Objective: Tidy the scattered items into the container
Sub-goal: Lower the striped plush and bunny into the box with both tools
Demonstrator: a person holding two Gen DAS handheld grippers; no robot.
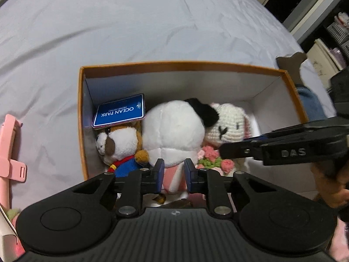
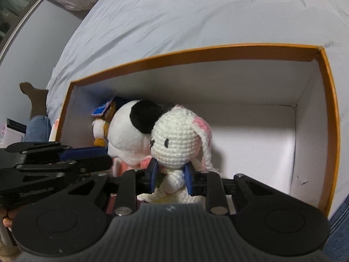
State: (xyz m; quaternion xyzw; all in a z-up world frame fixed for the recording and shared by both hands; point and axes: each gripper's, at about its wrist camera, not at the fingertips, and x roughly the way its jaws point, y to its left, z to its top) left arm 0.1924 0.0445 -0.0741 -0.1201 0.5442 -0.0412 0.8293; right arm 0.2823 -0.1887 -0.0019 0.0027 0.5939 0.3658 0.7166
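Note:
An orange-rimmed box (image 1: 80, 118) with white inner walls sits on the bed; it also shows in the right wrist view (image 2: 327, 109). Inside lie a brown-and-white dog plush (image 1: 117, 146) with a blue Ocean Park tag (image 1: 120, 113), a white plush with a black ear (image 1: 174, 128), and a white crocheted bunny (image 2: 176, 139) holding pink flowers (image 1: 209, 157). My left gripper (image 1: 173, 175) is shut on the white plush's pink-striped lower part. My right gripper (image 2: 170, 176) is shut on the bunny's body, inside the box.
A pale grey bedsheet (image 1: 152, 26) surrounds the box. A pink plastic item (image 1: 8, 152) lies at the left. A person's jeans and socked foot (image 2: 35, 100) are beside the bed. The box's right half (image 2: 250, 135) holds nothing.

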